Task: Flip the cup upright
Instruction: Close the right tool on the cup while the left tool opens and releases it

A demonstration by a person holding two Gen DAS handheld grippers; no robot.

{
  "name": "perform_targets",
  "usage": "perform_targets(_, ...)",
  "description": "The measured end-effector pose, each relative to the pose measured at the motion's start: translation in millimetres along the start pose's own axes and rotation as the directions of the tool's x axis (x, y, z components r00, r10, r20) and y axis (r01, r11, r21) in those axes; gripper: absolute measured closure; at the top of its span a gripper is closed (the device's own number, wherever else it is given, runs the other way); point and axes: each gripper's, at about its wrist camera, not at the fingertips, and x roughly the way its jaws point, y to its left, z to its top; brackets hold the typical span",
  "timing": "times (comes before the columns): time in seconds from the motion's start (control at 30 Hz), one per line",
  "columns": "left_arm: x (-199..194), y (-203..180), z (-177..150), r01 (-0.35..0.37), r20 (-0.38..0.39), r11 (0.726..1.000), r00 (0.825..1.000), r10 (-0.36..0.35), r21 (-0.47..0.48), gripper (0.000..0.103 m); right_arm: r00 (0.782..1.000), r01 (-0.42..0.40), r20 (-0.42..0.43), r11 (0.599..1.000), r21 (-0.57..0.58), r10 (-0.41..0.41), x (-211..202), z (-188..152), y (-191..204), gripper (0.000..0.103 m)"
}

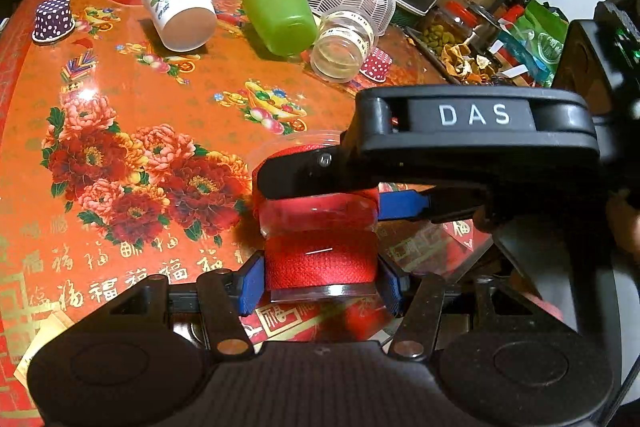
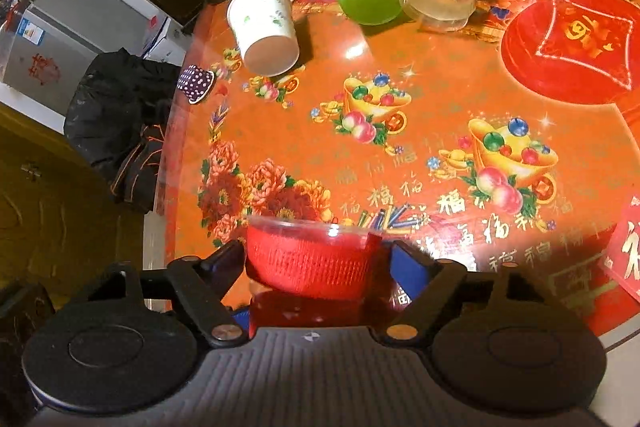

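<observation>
My left gripper (image 1: 320, 277) has its blue pads pressed on both sides of a clear cup wrapped in red bands (image 1: 320, 261), clamping its lower band. My right gripper (image 2: 316, 261) squeezes the same cup (image 2: 312, 259) around its upper red band, just under the open rim, which faces up; in the left wrist view its black finger (image 1: 304, 177) crosses the cup from three o'clock. The cup sits near the table's (image 1: 168, 99) front edge. Toward twelve o'clock lie a green cup (image 1: 280, 15) and a clear jar with tape bands (image 1: 344, 43), touching side by side; at eleven o'clock a white paper cup (image 1: 180, 5) lies tipped, and at ten o'clock stands a purple dotted liner (image 1: 53, 19).
</observation>
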Motion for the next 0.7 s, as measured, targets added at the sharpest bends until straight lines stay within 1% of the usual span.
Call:
perform_targets(0.27, -0.4, 1.5, 1.4, 0.005, -0.002, 1.0, 1.0, -0.005, -0.001, 0.043, 1.0, 0.014, -0.005, 1.0, 0.004, -0.014, 1.9, 4.7, 5.4, 0.03)
perform_targets(0.57, 0.0, -0.2, 2.1, -0.006, -0.001, 1.0, 1.0, 0.006, 0.009, 0.042, 1.0, 0.02, 0.0, 1.0, -0.01, -0.02, 3.4, 5.8, 7.0, 0.034)
perform_targets(0.63, 0.2, -2.6, 1.5, -0.011, 0.001, 1.0, 1.0, 0.011, 0.025, 0.033, 1.0, 0.017, 0.0, 1.0, -0.01, -0.017, 3.1, 5.9, 6.0, 0.035)
perform_targets(0.67, 0.0, -3.8, 1.4, -0.011, 0.003, 0.999, 1.0, 0.011, 0.03, 0.016, 1.0, 0.019, 0.0, 1.0, -0.01, -0.019, 2.9, 5.4, 5.8, 0.035)
perform_targets(0.7, -0.7, -4.7, 0.8, -0.016, 0.009, 0.999, 1.0, 0.016, 0.031, 0.007, 1.0, 0.016, 0.0, 1.0, -0.008, -0.016, 2.7, 5.1, 5.3, 0.035)
